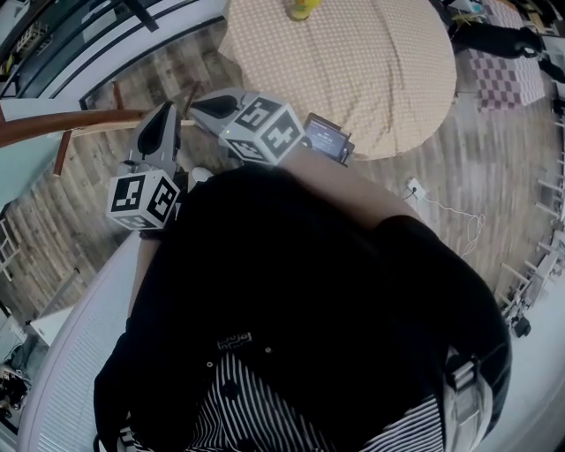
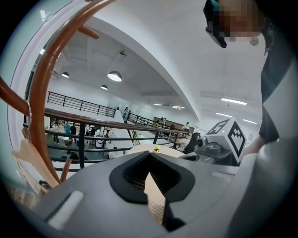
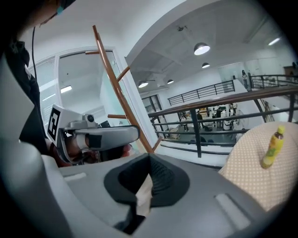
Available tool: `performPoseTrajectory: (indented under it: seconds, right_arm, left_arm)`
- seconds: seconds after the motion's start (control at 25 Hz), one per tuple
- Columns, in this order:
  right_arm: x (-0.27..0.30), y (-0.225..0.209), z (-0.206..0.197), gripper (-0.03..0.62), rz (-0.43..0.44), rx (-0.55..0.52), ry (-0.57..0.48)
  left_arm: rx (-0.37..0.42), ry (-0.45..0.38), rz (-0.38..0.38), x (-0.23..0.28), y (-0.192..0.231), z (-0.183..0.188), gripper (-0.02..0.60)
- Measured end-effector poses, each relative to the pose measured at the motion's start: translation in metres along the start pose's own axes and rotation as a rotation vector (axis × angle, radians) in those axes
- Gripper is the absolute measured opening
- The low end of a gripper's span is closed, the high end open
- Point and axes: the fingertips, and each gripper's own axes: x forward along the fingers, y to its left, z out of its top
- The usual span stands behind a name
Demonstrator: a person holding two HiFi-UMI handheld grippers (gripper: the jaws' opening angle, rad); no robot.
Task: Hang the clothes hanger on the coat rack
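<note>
The brown wooden coat rack (image 1: 53,124) stands at the left, and its curved pole (image 2: 42,83) and pegs (image 3: 116,79) show in both gripper views. A pale wooden hanger (image 2: 30,160) hangs by its wire hook from a rack arm at the left edge of the left gripper view. My left gripper (image 1: 168,108) (image 2: 149,154) is shut with nothing between its pads, to the right of the hanger and apart from it. Beside it my right gripper (image 1: 196,104) (image 3: 149,155) is also shut and empty. Each gripper shows in the other's view.
A round table (image 1: 353,71) with a dotted cloth stands ahead, with a yellow bottle (image 1: 303,7) on its far side. A small screen device (image 1: 327,137) sits by my right wrist. A white cable (image 1: 441,207) lies on the wood floor. A dark railing (image 2: 93,123) runs behind the rack.
</note>
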Motion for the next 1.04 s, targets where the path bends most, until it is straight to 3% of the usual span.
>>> performPoseTrajectory:
  seconds: [1.04]
  right_arm:
    - [-0.044, -0.035, 0.002, 0.002, -0.066, 0.021, -0.060]
  left_arm:
    - [0.023, 0.049, -0.087, 0.045, -0.040, -0.016, 0.003]
